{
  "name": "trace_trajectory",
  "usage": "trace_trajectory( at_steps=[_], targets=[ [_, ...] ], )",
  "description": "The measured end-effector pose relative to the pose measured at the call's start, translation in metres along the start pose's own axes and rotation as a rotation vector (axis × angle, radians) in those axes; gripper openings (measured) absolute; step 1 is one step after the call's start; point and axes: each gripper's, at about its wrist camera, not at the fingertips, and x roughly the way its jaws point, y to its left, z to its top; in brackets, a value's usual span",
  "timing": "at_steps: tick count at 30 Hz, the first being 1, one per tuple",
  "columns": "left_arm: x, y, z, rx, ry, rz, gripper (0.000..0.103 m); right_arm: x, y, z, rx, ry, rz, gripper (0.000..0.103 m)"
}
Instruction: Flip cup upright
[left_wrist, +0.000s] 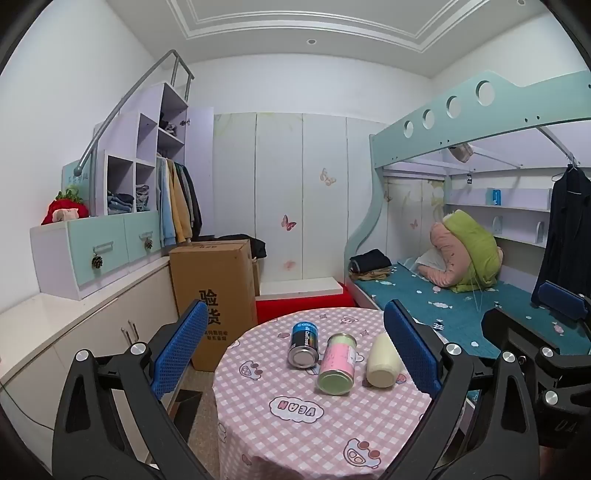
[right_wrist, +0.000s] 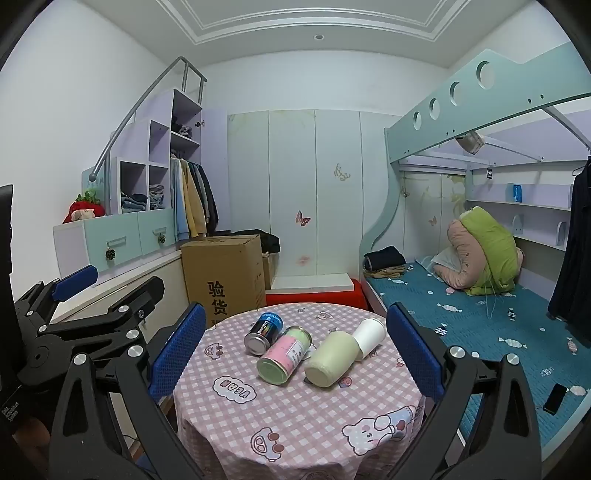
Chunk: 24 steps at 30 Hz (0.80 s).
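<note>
Both grippers, left gripper (left_wrist: 295, 354) and right gripper (right_wrist: 295, 354), hover spread wide and empty. Ahead of the right one, slightly rightward, a white cup (right_wrist: 369, 336) lies toppled; approach square across its middle, squeezing gently.

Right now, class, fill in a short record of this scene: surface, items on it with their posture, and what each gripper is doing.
Surface: round table with pink checked cloth
Blue can: lying on its side
Pink can: lying on its side, beside the blue can
Cream cup: lying on its side
White paper cup: tipped over, right behind the cream cup
Left gripper: open, holding nothing, short of the items
Right gripper: open, holding nothing
Task status: no cup upright yet
</note>
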Motion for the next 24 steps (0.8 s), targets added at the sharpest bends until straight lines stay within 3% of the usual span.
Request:
trace_trajectory(
  at_steps=[24],
  targets=[
    [0.021,-0.001,-0.012,-0.002,0.032,0.001,0.096,0.010,-0.001,-0.002,0.004,0.016,-0.001,0.095]
  ],
)
